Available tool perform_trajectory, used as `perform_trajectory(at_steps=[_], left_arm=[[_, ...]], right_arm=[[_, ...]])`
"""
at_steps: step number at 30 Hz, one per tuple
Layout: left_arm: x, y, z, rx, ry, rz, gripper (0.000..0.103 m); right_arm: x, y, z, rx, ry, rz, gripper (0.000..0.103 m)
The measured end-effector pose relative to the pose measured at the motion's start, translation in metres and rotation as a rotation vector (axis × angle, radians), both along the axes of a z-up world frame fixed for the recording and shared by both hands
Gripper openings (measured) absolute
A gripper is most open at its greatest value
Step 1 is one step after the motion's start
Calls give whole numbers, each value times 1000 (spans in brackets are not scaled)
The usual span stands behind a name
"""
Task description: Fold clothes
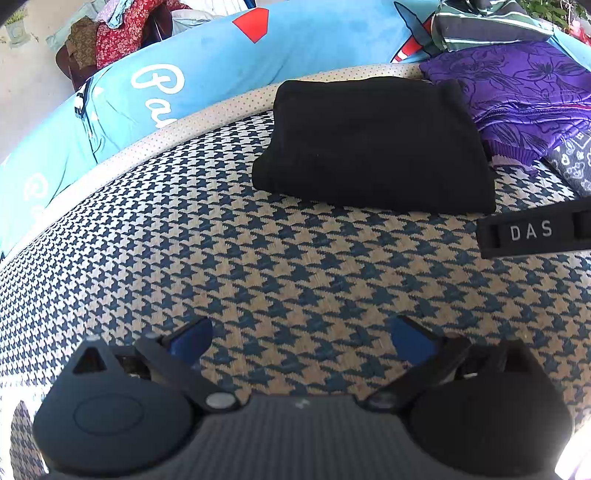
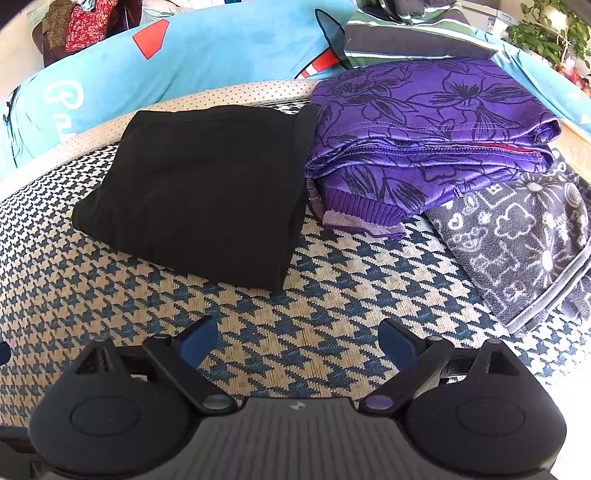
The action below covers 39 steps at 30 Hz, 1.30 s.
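**Inspector:** Nearest the lens, left wrist view: left gripper [image 1: 301, 341], blue-padded fingers [image 1: 192, 341] spread wide, nothing between them, only houndstooth mat [image 1: 258, 258] beneath.

**Clerk:** And the right?

**Inspector:** Same finding. Right gripper [image 2: 297, 343] spread wide and empty, over the same houndstooth mat [image 2: 332, 295]. One of its fingers, marked "DAS" [image 1: 532, 230], shows at 3 o'clock in the left view.

**Clerk:** Location of the garment?

**Inspector:** Folded black garment [image 1: 373, 144] lies flat on the mat at 12 to 1 o'clock in the left view; at 10 to 11 o'clock [image 2: 199, 192] in the right view. Neither gripper touches it.

**Clerk:** Neighbours?

**Inspector:** Folded purple floral jacket [image 2: 424, 140] just beside its right edge, at 1 o'clock in the right view; contact cannot be confirmed. Grey patterned fleece [image 2: 517, 240] at 3 o'clock, partly under the jacket. Striped folded cloth [image 2: 406, 40] behind the jacket at 12 o'clock.

**Clerk:** Background?

**Inspector:** Light blue printed bedding [image 2: 221, 55] along the mat's dotted beige border [image 2: 221, 98], from 9 to 12 o'clock. Red floral clothing [image 1: 125, 33] heaped at 11 o'clock. Green plant [image 2: 546, 33] at 2 o'clock.
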State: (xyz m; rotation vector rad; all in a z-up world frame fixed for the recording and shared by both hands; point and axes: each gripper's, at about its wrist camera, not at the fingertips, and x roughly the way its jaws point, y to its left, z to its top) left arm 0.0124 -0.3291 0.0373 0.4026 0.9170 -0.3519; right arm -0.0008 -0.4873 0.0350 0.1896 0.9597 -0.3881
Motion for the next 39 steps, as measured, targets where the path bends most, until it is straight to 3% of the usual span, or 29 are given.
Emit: perform_trajectory(at_steps=[39], left_arm=[[0, 2, -1, 4, 4, -1, 103]], right_arm=[[0, 2, -3, -1, 8, 6, 94]])
